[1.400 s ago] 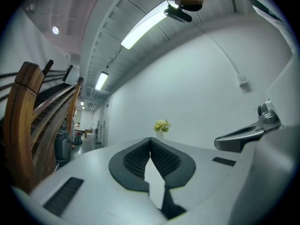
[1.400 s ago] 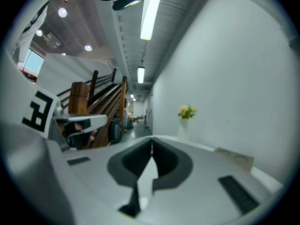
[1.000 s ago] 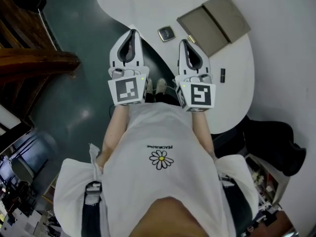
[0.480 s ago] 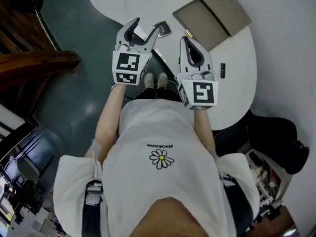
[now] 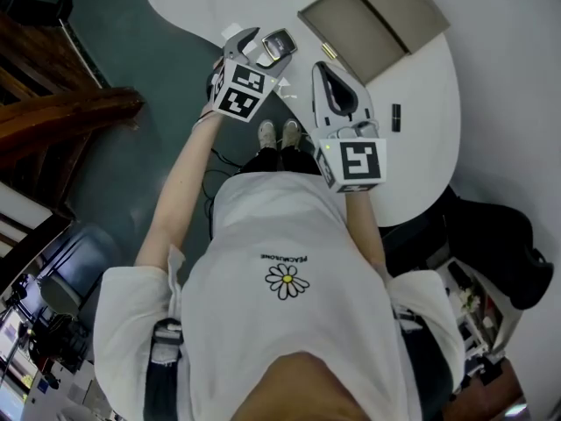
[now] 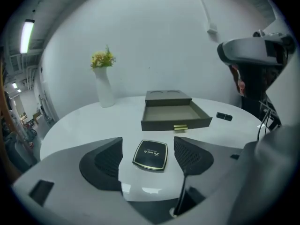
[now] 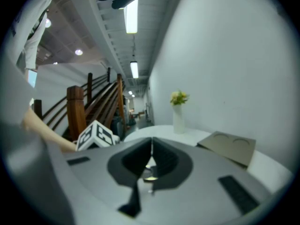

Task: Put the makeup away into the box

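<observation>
The left claw (image 6: 148, 145) points down at the white table (image 6: 79, 125) with its jaws spreading apart. The black, gold-edged compact (image 6: 150, 154) lies flat on the table in the gap between them. Neither pad presses on it, so the claw is released and grips nothing. Straight ahead of this claw, past the compact, stands the grey box (image 6: 159, 124), its tray open and its lid section behind. A small gold piece (image 6: 180, 127) sits against the front wall of the box, but whether it is a handle or a loose item cannot be told. Ahead and to the right of the left claw, beside the box, a small black tube (image 6: 224, 116) lies on the table. Ahead and to the left stands a white vase (image 6: 104, 93) holding yellow flowers. In the head view the right claw (image 5: 328, 70) hovers just to the right of the left claw, near the table edge and short of the box corner. Its own view shows its jaws clenched together with nothing between them. The left claw's marker cube (image 7: 96, 135) is to its left and the vase is far ahead of it.
</observation>
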Motion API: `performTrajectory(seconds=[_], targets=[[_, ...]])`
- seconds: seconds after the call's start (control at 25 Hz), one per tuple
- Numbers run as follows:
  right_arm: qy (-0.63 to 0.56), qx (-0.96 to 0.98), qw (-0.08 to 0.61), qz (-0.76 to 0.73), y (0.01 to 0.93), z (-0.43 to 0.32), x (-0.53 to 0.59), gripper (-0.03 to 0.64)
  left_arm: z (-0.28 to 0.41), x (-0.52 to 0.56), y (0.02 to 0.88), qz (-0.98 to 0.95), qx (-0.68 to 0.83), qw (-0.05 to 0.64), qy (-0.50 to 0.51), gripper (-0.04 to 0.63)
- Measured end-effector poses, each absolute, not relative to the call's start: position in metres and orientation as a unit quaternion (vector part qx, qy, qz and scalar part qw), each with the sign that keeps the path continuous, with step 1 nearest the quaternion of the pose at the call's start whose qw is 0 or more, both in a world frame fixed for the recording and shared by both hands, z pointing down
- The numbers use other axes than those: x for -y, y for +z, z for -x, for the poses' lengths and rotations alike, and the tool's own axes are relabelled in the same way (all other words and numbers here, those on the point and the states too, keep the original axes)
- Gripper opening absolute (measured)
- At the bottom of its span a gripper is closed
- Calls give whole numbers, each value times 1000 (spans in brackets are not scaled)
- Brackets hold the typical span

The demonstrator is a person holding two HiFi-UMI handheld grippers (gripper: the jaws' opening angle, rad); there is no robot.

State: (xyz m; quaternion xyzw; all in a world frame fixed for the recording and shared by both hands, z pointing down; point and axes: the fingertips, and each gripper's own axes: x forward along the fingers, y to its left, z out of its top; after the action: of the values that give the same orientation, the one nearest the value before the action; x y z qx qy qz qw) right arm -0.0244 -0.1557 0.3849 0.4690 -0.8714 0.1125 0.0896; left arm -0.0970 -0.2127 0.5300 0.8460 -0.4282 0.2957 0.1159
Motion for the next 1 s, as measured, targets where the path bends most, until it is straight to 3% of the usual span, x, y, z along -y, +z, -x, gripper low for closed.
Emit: performTrajectory(seconds=[0.56,1.0], targets=[[142,864,89,-475,415,1,163,31,95,221,595,-815,390,154,400,356],[136,866,94,-472,421,-3,163,31,96,220,601,-815,385,210,380,356]])
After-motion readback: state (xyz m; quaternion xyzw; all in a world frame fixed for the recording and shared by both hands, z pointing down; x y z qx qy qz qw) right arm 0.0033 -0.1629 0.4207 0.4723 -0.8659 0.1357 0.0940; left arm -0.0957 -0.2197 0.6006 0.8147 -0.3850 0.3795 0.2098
